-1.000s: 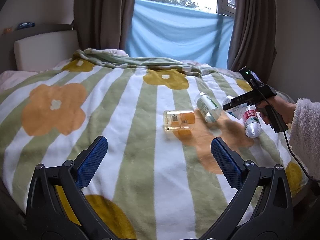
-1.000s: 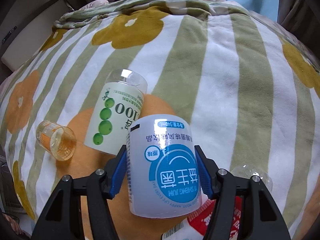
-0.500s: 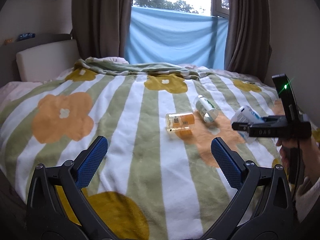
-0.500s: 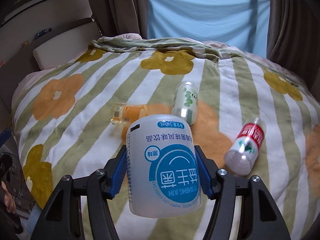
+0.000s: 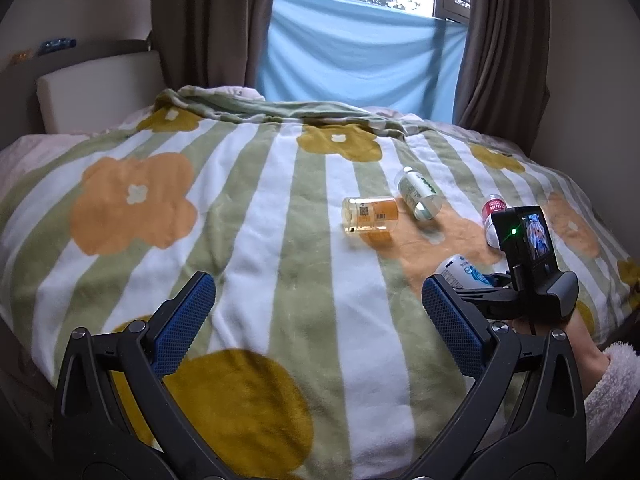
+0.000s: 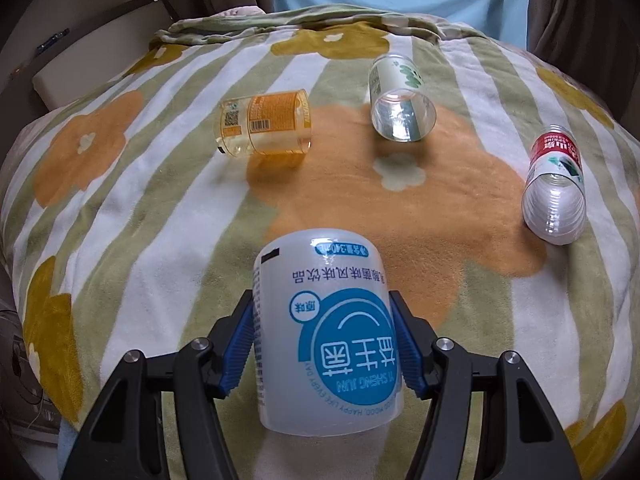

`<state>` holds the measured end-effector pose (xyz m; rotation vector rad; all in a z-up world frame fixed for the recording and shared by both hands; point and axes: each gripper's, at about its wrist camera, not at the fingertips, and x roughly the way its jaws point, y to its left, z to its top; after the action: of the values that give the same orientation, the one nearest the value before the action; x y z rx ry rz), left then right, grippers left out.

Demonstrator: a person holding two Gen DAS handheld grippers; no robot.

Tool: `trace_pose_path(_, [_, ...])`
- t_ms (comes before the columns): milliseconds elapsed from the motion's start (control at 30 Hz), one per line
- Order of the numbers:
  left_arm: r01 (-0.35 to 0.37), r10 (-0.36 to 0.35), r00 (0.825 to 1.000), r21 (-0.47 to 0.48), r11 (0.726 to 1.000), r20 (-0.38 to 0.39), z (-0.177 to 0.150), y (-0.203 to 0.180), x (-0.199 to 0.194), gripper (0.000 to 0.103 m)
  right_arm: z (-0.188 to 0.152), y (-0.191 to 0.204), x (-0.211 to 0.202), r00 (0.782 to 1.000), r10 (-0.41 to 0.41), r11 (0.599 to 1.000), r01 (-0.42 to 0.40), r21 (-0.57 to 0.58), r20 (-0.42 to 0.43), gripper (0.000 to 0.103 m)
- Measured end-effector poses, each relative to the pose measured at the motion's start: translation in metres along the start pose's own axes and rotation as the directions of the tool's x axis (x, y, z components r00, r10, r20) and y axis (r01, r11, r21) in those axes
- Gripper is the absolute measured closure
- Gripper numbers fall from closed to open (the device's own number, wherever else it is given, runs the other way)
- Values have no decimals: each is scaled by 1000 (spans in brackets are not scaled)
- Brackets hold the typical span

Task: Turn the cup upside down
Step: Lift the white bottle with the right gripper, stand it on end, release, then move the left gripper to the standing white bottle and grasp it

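A white cup with a blue label [image 6: 326, 332] sits between my right gripper's [image 6: 325, 344] blue pads, held shut on it, its print upside down, low over the blanket's near part. In the left wrist view the same white cup [image 5: 460, 270] pokes out ahead of the right gripper [image 5: 474, 284] at the right. My left gripper [image 5: 318, 320] is open over the blanket near its front edge, with nothing between its fingers. An orange cup [image 6: 266, 122], a green-label cup [image 6: 400, 102] and a red-label cup [image 6: 554, 188] lie on their sides further back.
A striped flower blanket [image 5: 240, 216] covers the bed, bunched up at the far end. Behind it are brown curtains [image 5: 208, 20], a blue sheet [image 5: 360, 52] across the window and a padded headboard [image 5: 96, 92] at left. A hand with a fluffy sleeve [image 5: 612, 384] holds the right gripper.
The right gripper has carried the white cup away from the other cups toward the near side of the bed and now tilts down over the blanket. The left gripper stayed open.
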<state>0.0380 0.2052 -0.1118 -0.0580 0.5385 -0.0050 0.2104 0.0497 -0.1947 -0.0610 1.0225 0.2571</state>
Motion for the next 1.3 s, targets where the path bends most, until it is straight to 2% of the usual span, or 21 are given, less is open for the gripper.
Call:
trace_pose_path(300, [14,-14,1000,-23,1000,23,3,5,-6,0,-1,1,6,999,-2,1000,3,4,-33,41])
trace_pose_path(367, [12,-12,1000,-22,1000,21,3,5,-6,0,-1,-1,5,999,34,999,-33,24,-36,23])
trace_pose_path(400, [11,-11,1000,-20,1000,17,3,5,-6,0,-1,-3,3,998,49,998,-48,34,-26,2])
trace_pose_path(433, [10,-10,1000,-19,1000,13,4,4,-5,0,-2,-3,0,998,63,997,-63,38,-11,0])
trace_pose_path(667, [52,-52,999,6,999,-11,21,-20,6,0,-11,-20,-52,987,119,991,-124,40,110,0])
trace_pose_path(767, [102,-102,994,3,995,-34,36,-40,16,0,-17,-30,-81,980,100,994,-108,36,170,0])
trace_pose_path(833, [128,-127,989,16,992,-70,48,-57,27,0,-23,-32,-104,967,85,996,-85,-10,240,0])
trace_pose_path(933, [179,-175,974,16,984,-141,67,-85,49,0,-35,-34,-134,936,25,997,0,-72,351,0])
trace_pose_path(1000, [215,-209,955,6,976,-211,77,-104,68,0,-45,-38,-148,907,1,996,36,-80,422,0])
trace_pose_path(1067, [235,-226,925,-5,972,-305,83,-123,93,0,-53,-46,-158,886,-7,996,47,-76,464,0])
trace_pose_path(1100, [236,-225,905,-14,972,-360,84,-131,108,0,-56,-50,-160,881,-7,996,46,-72,473,0])
trace_pose_path(1167, [242,-240,851,-58,969,-466,80,-143,138,0,-62,-60,-162,874,-1,998,32,-56,485,0])
trace_pose_path(1267, [221,-275,746,-163,961,-606,64,-149,183,0,-71,-74,-164,865,25,1000,-16,-23,501,0])
trace_pose_path(1300, [194,-268,707,-185,963,-654,56,-150,197,1,-73,-78,-165,860,35,999,-31,-16,509,0])
